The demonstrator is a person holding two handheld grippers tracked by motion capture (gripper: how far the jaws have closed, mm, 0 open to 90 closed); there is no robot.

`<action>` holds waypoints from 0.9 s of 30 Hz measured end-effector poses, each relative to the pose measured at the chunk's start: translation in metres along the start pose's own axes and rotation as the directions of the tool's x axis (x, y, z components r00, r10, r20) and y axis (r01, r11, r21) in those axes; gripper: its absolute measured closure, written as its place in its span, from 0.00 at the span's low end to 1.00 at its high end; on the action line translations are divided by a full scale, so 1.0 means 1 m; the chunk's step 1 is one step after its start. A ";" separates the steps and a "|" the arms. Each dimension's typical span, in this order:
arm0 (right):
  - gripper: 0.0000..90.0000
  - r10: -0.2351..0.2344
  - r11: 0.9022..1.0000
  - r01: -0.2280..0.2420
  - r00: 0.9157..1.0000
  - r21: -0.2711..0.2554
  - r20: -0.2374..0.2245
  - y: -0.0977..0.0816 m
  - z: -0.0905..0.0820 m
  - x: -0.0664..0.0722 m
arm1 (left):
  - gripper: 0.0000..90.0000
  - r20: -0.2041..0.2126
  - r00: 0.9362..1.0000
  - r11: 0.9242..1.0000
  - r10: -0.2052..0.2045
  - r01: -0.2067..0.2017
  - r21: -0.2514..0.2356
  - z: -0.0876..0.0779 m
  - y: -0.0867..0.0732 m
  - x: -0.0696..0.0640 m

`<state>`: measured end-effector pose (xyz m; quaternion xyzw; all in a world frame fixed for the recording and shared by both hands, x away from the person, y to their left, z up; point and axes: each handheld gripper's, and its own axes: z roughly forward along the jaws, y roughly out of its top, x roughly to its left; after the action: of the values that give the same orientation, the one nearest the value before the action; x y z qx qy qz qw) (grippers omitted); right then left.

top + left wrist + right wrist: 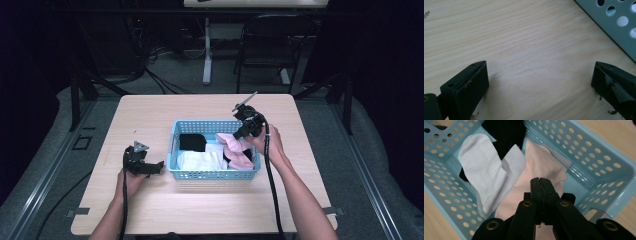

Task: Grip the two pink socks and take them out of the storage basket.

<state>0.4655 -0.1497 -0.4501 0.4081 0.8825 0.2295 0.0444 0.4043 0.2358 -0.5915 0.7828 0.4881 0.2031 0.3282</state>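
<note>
**Pink sock in our right jaws, above the basket**

From the high view, we are holding the right gripper (239, 134) over the blue basket (214, 174), with the pink sock (237, 150) hanging into it. In the left gripper view, our left gripper (539, 82) is resting wide open on the table (524, 45), holding nothing. In the right gripper view, the jaws are pressing together on the pink sock (536, 162), beside a white sock (484, 170).

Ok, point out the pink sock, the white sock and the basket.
pink sock (539, 162), right gripper view, on its flat middle.
white sock (482, 163), right gripper view, on its broad upper part.
basket (212, 174), high view, on its near wall.
</note>
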 end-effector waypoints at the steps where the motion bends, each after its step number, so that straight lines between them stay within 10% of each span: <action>1: 1.00 -0.005 1.000 0.005 1.000 0.000 -0.005 0.001 -0.003 0.001 | 0.01 0.000 1.000 1.000 0.001 -0.001 0.000 0.000 0.000 0.000; 27: 1.00 -0.035 0.995 0.036 0.999 -0.090 0.018 0.009 -0.062 0.010 | 0.01 0.001 1.000 1.000 0.010 -0.010 0.001 0.000 0.000 0.001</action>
<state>0.4489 -0.1598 -0.3896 0.3919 0.8779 0.2648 0.0742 0.4049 0.2363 -0.5913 0.7854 0.4841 0.2042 0.3273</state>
